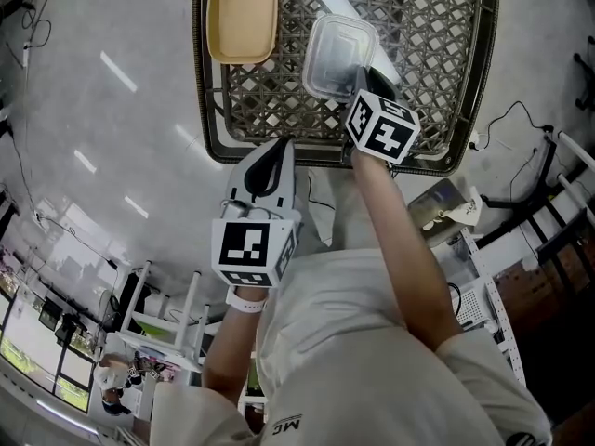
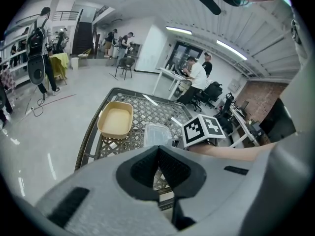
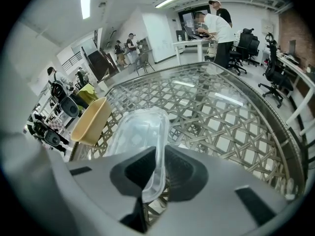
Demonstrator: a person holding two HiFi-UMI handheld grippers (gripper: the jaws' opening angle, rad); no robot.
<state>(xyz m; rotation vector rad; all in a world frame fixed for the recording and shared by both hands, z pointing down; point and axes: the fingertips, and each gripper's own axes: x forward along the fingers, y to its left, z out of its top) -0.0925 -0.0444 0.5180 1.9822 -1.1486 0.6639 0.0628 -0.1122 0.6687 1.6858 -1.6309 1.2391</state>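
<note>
My right arm reaches straight out over the near edge of the lattice-top table [image 1: 437, 54]. The right gripper [image 1: 364, 77] pinches the near rim of the one clear rectangular plastic container [image 1: 335, 49], which sits mid-table toward that edge (whether it's lifted off the top I can't tell). My left arm is bent, and the left gripper [image 1: 277, 149] hangs just short of the near edge, jaws pressed together on nothing. One beige rectangular plastic tray [image 1: 243, 19] lies by the left edge, near the container
</note>
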